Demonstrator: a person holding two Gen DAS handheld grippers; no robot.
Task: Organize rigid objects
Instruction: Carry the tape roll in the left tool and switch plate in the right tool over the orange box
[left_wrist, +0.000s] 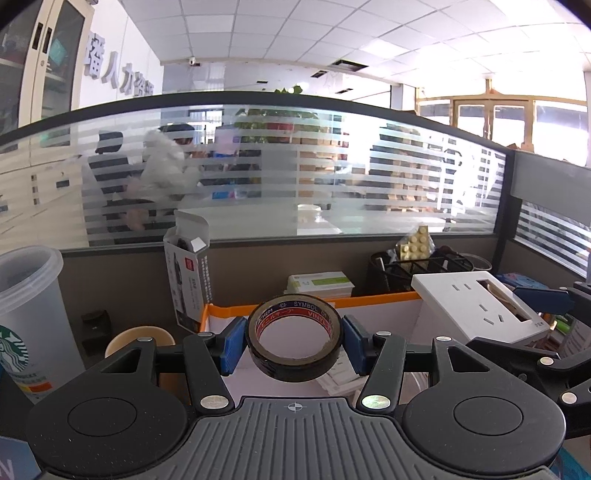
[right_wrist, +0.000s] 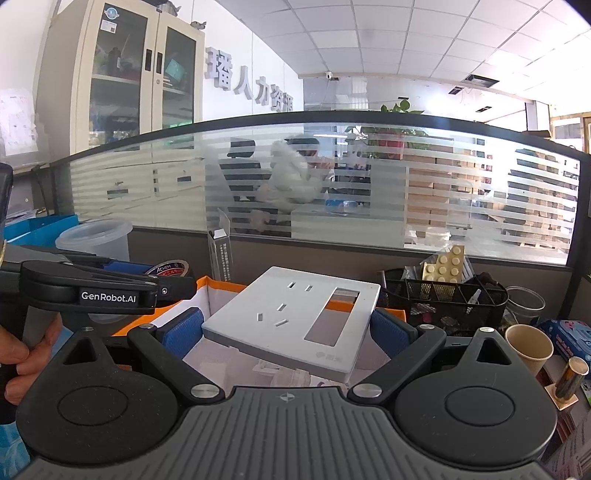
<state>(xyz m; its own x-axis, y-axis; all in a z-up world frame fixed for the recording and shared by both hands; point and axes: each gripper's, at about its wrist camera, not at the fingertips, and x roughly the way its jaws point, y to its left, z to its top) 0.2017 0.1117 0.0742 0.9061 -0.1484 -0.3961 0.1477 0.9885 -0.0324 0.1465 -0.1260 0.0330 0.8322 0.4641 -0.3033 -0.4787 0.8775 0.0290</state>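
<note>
While clamped between the left tongs (left_wrist: 294, 338), tape roll (left_wrist: 294, 352) (socket plate (right_wrist: 291, 325) gripped by right tongs (right_wrist: 288, 332)).

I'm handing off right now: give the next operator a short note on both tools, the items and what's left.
Left tool: shut on the black tape roll, held above the orange-edged box.
Right tool: shut on the white socket plate, also above that box.
Done: both items picked up.
Left: set each down, likely into the box; neither is released yet.
</note>
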